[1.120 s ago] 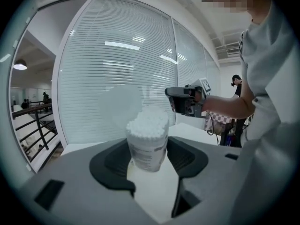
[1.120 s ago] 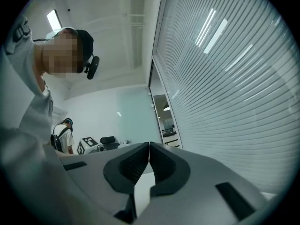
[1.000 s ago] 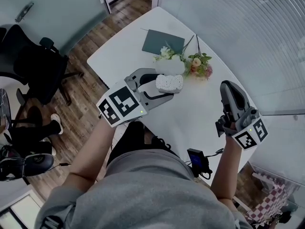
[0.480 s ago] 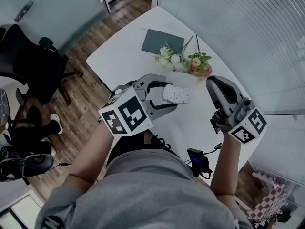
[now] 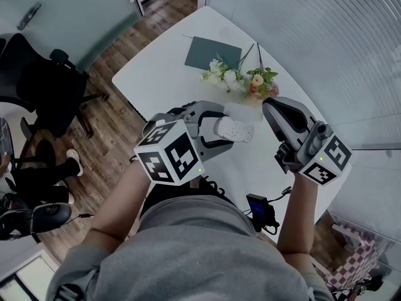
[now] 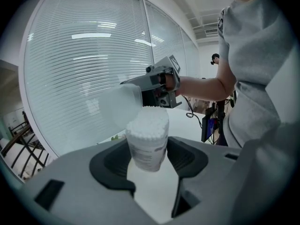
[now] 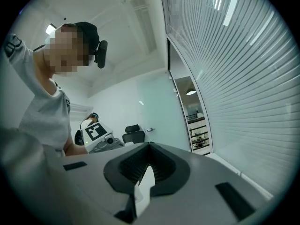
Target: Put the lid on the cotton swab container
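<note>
Left gripper view shows the lid (image 6: 119,109) broadside; right gripper view, edge-on.

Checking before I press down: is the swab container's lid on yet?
Off. The container's swab tips are bare, and the right gripper holds the clear lid by its top, not seated.

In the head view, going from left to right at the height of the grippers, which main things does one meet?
Black office chair → left gripper → cotton swab container → right gripper, shut on the lid.
</note>
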The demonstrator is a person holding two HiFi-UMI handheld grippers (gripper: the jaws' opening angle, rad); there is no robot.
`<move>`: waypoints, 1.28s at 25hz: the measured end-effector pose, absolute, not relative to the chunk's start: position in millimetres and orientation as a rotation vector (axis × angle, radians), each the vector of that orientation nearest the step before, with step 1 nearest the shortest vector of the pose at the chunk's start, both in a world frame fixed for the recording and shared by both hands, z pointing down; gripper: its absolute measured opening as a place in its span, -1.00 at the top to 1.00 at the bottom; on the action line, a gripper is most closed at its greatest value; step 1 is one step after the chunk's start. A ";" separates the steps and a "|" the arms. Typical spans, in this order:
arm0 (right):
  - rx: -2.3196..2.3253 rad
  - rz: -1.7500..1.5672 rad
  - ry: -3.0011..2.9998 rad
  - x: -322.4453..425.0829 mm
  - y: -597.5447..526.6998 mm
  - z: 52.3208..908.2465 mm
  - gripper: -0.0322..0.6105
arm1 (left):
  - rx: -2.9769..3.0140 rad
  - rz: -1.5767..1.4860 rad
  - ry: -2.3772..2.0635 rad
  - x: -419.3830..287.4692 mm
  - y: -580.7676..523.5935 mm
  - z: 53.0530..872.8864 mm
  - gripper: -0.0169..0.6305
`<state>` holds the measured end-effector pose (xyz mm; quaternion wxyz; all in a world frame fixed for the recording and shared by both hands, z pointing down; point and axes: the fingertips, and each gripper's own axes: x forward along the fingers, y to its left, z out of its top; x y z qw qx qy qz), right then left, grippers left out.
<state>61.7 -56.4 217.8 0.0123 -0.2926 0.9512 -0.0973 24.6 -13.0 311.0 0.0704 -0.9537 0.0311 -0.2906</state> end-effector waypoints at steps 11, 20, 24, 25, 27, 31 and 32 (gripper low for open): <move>-0.779 -0.306 3.077 47.5 -47.0 223.9 0.82 | -2.908 -0.882 0.092 24.4 -21.9 317.4 0.20; -0.732 -0.236 3.205 29.2 -32.0 232.7 0.82 | -2.920 -0.906 0.114 25.1 -24.4 322.3 0.20; -0.704 -0.200 3.264 16.0 -27.5 238.3 0.82 | -2.921 -0.927 0.163 22.2 -30.3 325.6 0.20; -0.703 -0.189 3.282 13.2 -26.9 240.0 0.82 | -2.920 -0.929 0.174 21.7 -31.6 326.0 0.20; -0.710 -0.175 3.315 9.2 -25.9 243.3 0.82 | -2.922 -0.926 0.192 21.8 -33.9 326.1 0.21; -0.735 -0.151 3.360 6.6 -24.8 246.1 0.82 | -2.955 -0.887 0.183 23.6 -34.7 326.4 0.21; -0.742 -0.135 3.373 5.9 -24.6 246.9 0.82 | -2.961 -0.880 0.179 23.3 -34.6 326.6 0.21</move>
